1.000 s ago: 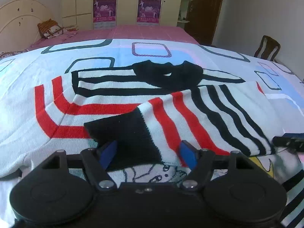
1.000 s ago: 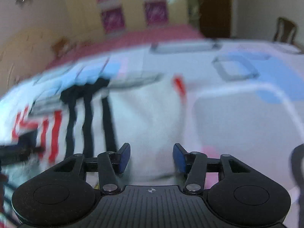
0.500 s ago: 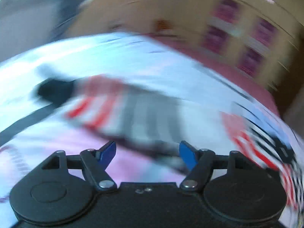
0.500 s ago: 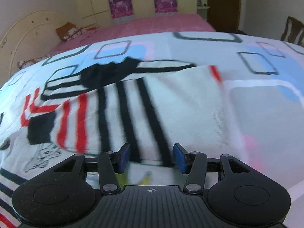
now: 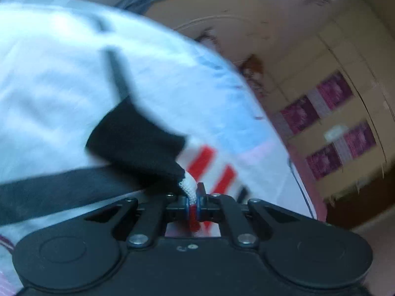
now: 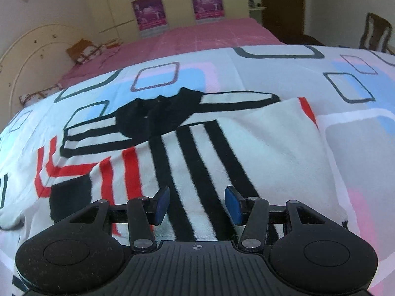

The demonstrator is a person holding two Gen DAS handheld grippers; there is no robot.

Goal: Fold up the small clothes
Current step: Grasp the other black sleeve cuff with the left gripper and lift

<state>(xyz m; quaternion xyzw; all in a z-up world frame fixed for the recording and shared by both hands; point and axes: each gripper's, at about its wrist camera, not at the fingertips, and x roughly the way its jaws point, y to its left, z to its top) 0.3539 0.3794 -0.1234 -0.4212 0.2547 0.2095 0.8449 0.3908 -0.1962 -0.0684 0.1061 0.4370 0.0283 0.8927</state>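
A white knit sweater (image 6: 197, 153) with black and red stripes and a black collar (image 6: 160, 116) lies spread on the bed. One sleeve is folded across its front, and its black cuff (image 6: 69, 199) rests at the left. My left gripper (image 5: 195, 197) is shut on the other sleeve (image 5: 205, 157), pinching the white knit just beside that sleeve's black cuff (image 5: 138, 143). My right gripper (image 6: 197, 204) stands open low over the sweater's black-striped body, with nothing pinched between its blue pads (image 6: 161, 204). The left wrist view is blurred and tilted.
The sweater lies on a white bedspread (image 6: 308, 79) with blue, pink and grey squares. Behind it are a pink bed (image 6: 209, 34), a cream headboard (image 6: 32, 56), a wardrobe with purple posters (image 6: 148, 12), a dark door (image 6: 281, 2) and a wooden chair (image 6: 375, 34).
My left gripper swung away to the left, rolled, and shut on the sleeve beside its black cuff. My right gripper drifted over the sweater's striped body and stayed open.
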